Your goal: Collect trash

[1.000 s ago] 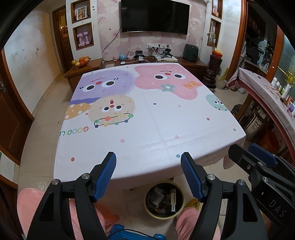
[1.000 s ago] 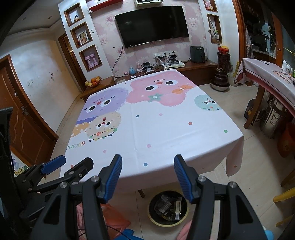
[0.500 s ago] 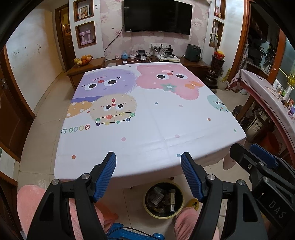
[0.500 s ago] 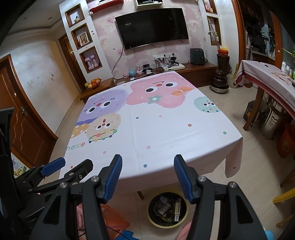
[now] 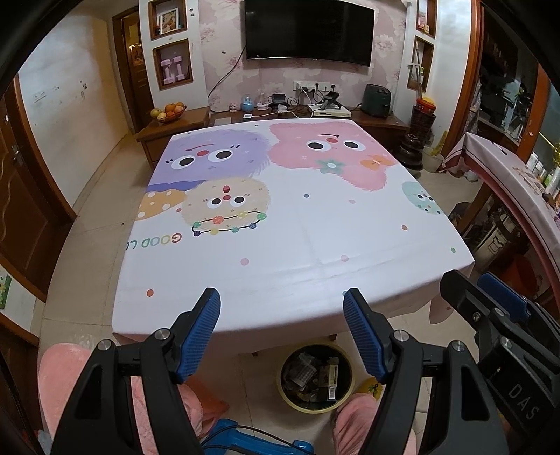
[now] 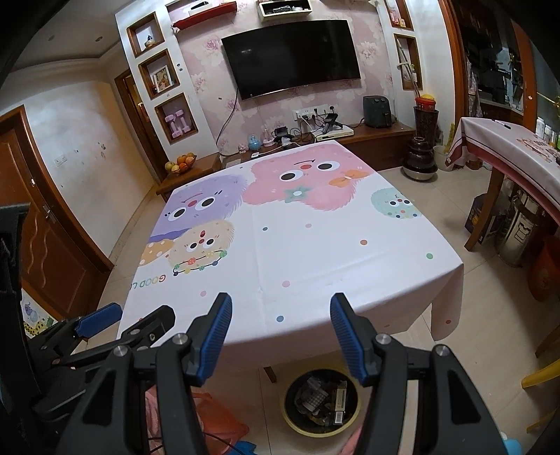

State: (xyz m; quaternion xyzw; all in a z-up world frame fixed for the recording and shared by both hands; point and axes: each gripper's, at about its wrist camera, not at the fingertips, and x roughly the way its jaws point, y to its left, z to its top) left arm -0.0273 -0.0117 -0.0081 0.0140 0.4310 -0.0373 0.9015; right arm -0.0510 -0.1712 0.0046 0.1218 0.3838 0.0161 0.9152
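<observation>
The worktop edge hides the far rim of the bin under it, and the scraps inside are too jumbled to name.

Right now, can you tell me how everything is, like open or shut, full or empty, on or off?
left gripper: open, holding nothing
right gripper: open, holding nothing
trash bin: on the floor under the table edge, trash inside
tablecloth: spread flat, no trash on it
TV: screen dark
</observation>
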